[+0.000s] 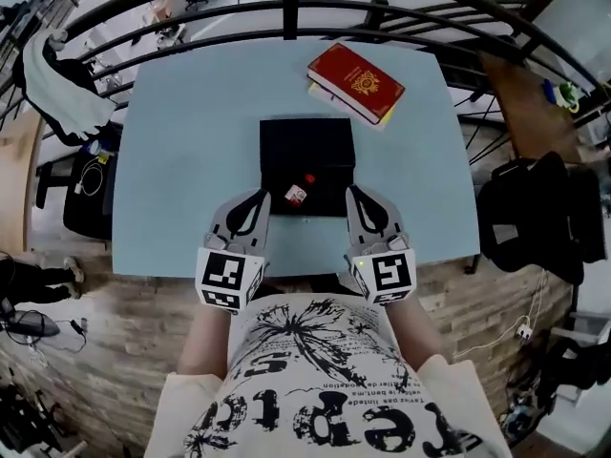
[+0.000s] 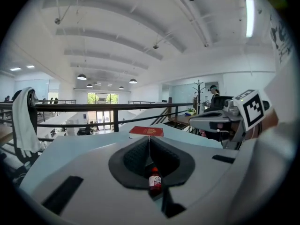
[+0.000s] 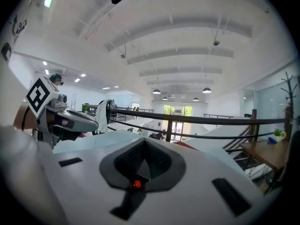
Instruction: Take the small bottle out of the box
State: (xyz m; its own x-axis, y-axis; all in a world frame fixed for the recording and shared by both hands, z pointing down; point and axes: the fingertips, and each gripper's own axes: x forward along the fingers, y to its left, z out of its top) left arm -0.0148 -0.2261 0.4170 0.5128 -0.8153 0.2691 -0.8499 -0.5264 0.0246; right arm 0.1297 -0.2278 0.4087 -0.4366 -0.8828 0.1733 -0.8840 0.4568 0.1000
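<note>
A small bottle (image 1: 297, 193) with a red cap and a white label lies in the front part of the black box (image 1: 305, 141) at the middle of the light blue table (image 1: 191, 141). My left gripper (image 1: 259, 198) rests at the box's front left corner, shut and empty. At the front right corner sits my right gripper (image 1: 352, 194), its jaws together with nothing held. In the left gripper view the bottle (image 2: 154, 182) shows just below the closed gripper (image 2: 149, 140). The right gripper view shows only the bottle's red cap (image 3: 136, 184) under the closed gripper (image 3: 144, 143).
A red book (image 1: 355, 82) lies on a yellow one at the table's far right corner. Black railings (image 1: 286, 8) run behind the table. A dark bag (image 1: 535, 218) sits to the right, and a white cloth (image 1: 57, 84) hangs at the left.
</note>
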